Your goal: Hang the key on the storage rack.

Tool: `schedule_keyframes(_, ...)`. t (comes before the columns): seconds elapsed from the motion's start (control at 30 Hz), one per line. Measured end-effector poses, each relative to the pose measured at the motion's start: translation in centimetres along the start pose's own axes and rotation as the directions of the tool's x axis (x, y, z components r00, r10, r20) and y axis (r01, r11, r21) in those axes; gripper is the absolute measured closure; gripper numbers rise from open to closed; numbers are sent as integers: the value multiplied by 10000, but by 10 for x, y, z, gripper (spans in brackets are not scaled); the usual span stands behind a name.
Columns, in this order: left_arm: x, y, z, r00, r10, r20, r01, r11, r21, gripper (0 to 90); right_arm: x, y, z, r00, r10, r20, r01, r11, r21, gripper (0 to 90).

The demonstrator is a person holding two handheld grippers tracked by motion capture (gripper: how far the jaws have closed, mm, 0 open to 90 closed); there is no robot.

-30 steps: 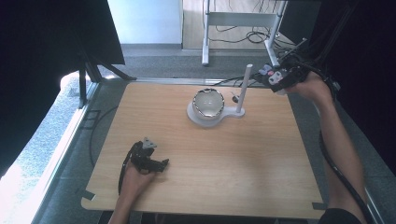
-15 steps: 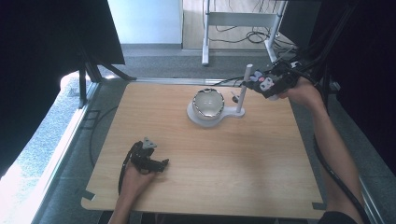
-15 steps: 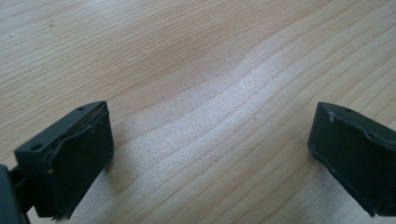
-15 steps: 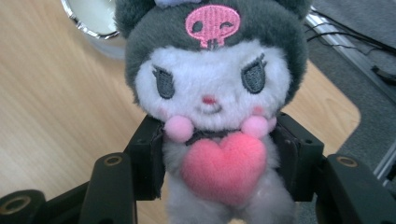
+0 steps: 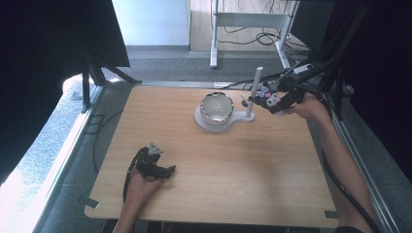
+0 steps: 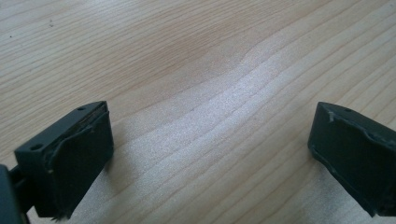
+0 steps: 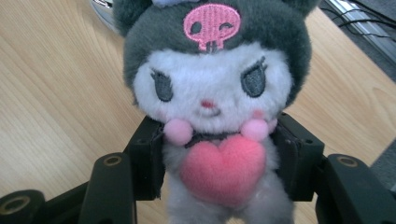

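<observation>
Grey plush toy (image 7: 212, 93), clamped in right gripper (image 5: 266, 97) jaws, has descended beside post (image 5: 253, 92); left gripper (image 5: 163, 169) jaws apart.

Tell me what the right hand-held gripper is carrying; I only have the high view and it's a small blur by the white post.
Observer: The right hand-held gripper is shut on a plush toy, grey hood, white face, pink heart on its chest.
Operator: Report how the jaws sit on it.
Observer: They squeeze the body from both sides, below the two pink pompoms.
Operator: Now check the left hand-held gripper.
Observer: The left hand-held gripper has its jaws wide apart with nothing but bare wooden table between them.
</observation>
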State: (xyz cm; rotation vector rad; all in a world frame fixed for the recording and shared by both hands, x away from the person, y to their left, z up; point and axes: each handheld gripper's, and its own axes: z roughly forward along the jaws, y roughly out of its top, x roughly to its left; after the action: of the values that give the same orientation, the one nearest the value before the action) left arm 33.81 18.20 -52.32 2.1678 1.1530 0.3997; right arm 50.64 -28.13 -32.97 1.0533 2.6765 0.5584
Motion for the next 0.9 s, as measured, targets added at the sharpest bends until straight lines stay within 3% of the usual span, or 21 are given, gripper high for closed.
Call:
schedule_keyframes(0.4, 0, 0, 0, 10000, -13, 8, 13, 10000, 7, 0, -10, -7, 38, 9982, 607, -2, -607, 9981, -74, 424)
schedule_keyframes(0.73, 0, 0, 0, 10000, -6, 3, 6, 10000, 19, 0, -14, -6, 63, 9960, 876, 145, -871, 9957, -318, 400)
schedule_keyframes(0.9, 0, 0, 0, 10000, -14, 1, 14, 10000, 19, 0, -14, -8, 73, 9966, 802, 175, -794, 9960, -418, 340)
